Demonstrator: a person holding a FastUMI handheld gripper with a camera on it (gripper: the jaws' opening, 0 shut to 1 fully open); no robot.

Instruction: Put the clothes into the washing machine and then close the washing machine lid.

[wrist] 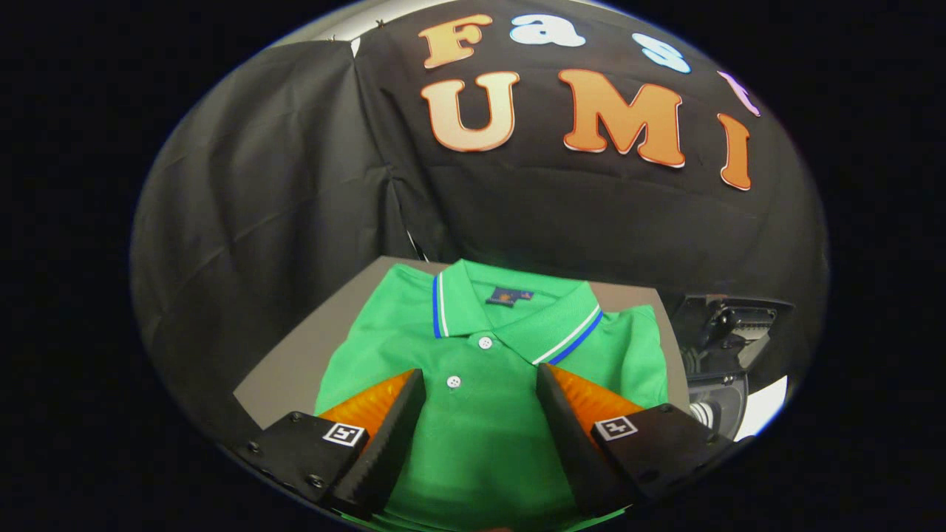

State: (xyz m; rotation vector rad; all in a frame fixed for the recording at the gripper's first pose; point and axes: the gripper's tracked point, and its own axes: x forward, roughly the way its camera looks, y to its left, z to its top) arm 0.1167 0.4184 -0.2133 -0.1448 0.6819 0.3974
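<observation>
I count one folded green polo shirt [484, 391] on one grey table [310, 355]. It shows two white buttons [485, 343] and one dark neck label [510, 297]. My one gripper [480, 384] spreads two fingers [392, 428] wide over the shirt, each bearing one square marker [345, 434].

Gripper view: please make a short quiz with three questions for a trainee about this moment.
1. True or false: the gripper is open above the green polo shirt.
2. The shirt lies on: A) a grey table; B) the floor; C) a chair.
3. Fill in: between the fingers, on the shirt's placket, two white ______ show.

Key
1. True: the fingers stand apart, and the shirt front shows between them.
2. A: the folded shirt lies flat on the table, collar away from the gripper.
3. buttons
</observation>
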